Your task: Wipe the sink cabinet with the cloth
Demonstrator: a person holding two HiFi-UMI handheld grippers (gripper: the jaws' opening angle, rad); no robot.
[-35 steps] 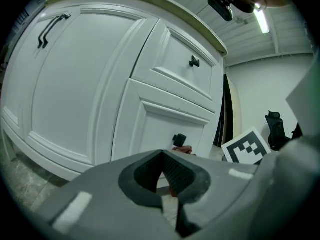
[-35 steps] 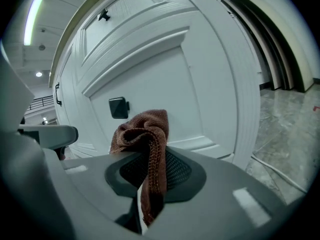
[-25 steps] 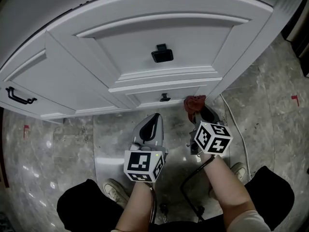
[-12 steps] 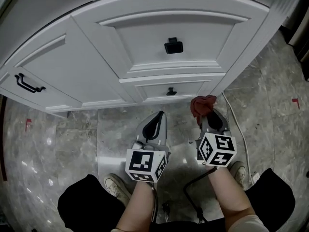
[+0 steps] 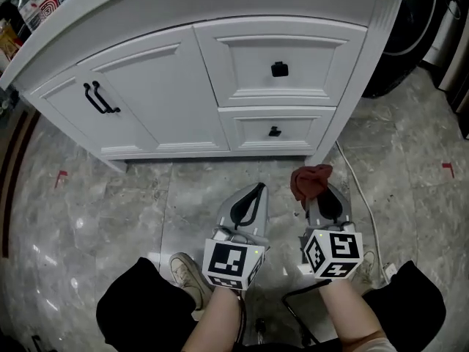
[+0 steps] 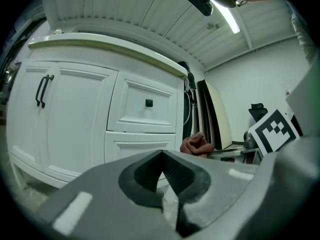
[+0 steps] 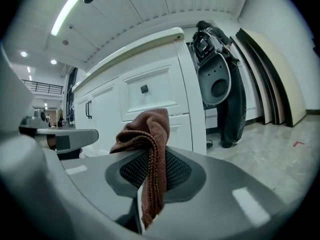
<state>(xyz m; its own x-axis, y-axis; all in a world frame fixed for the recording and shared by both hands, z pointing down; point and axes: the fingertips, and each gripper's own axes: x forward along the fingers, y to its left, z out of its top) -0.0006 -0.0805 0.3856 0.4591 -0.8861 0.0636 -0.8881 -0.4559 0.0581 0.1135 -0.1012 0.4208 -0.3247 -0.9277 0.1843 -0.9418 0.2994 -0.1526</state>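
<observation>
The sink cabinet [image 5: 183, 101] is standing shut; I am pinching the rust-brown cloth [image 5: 311, 180] in my right tongs [image 5: 320, 195], with my left tongs [image 5: 254, 193] pressed together, empty.

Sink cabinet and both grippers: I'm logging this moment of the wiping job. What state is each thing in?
Cabinet door: shut.
Upper drawer: shut.
Lower drawer: shut.
Cloth: bunched, pinched between the right jaws, not touching the cabinet.
Right gripper: shut on the cloth.
Left gripper: shut, nothing between its jaws.
</observation>
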